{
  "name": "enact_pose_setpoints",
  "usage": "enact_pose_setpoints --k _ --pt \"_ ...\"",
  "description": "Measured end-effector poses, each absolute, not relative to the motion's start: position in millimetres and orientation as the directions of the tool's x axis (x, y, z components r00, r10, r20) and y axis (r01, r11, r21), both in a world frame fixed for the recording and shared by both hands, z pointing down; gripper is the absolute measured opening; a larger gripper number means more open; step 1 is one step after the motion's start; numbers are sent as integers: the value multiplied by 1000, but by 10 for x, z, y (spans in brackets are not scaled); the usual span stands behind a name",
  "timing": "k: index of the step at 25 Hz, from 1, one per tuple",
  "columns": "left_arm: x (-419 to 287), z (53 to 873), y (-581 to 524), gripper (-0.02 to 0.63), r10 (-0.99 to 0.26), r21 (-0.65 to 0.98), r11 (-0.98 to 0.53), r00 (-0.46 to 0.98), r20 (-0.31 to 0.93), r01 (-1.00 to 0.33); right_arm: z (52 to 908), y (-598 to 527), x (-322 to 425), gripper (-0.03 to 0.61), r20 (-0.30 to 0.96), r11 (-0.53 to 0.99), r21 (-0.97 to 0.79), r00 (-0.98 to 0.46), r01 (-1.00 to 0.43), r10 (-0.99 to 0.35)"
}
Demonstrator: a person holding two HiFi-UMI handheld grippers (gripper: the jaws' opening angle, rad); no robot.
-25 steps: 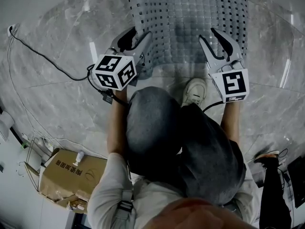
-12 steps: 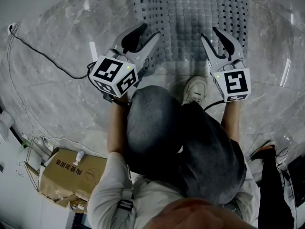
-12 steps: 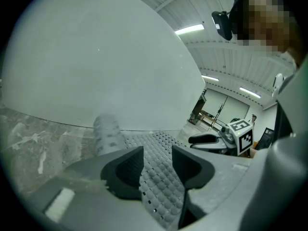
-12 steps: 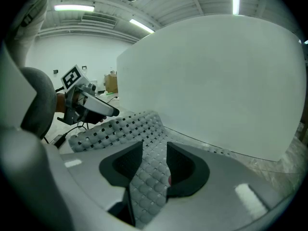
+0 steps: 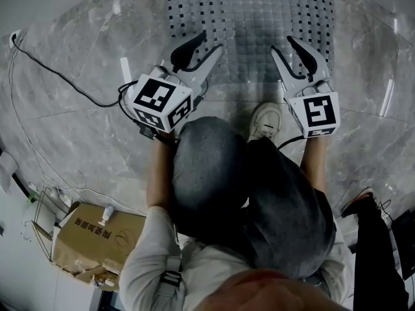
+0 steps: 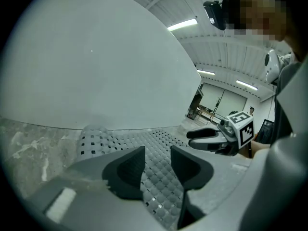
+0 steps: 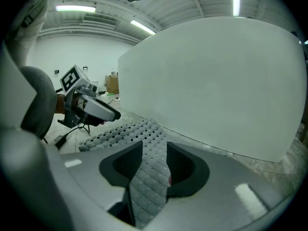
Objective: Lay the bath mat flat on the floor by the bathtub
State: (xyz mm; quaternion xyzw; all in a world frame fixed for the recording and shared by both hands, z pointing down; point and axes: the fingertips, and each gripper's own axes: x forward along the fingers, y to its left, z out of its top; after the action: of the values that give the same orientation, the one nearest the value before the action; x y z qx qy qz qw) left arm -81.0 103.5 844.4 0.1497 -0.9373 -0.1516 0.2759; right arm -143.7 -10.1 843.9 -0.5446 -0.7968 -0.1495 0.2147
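Head view: the bath mat (image 5: 259,11) lies spread on the marble floor (image 5: 78,128), its far edge close by the white bathtub (image 6: 96,71). My left tongs (image 5: 206,45) hover over the near left corner with jaws wide apart and nothing held, so I judge that corner set down. My right tongs (image 5: 285,47) are clamped on a raised fold of the near edge, probably to tug it flat before letting go.
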Motion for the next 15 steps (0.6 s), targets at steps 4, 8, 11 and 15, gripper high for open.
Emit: enact_pose_setpoints --k 4,8,11,15 --pt "-822 8435 1024 169 -361 345 915 -807 467 -209 8402 -75 -1437 154 499 361 12 -319 932 806" --pt "-856 8389 1020 148 -352 322 921 -819 454 -218 8338 -54 -1461 131 477 363 32 -333 931 813" --pt "-886 8323 1034 125 -337 298 929 -836 433 -220 8295 -71 -1471 111 480 370 37 -342 928 808" --pt "-918 8176 1120 92 -301 271 941 -873 385 -204 8147 -63 -1512 69 438 382 26 -354 924 826"
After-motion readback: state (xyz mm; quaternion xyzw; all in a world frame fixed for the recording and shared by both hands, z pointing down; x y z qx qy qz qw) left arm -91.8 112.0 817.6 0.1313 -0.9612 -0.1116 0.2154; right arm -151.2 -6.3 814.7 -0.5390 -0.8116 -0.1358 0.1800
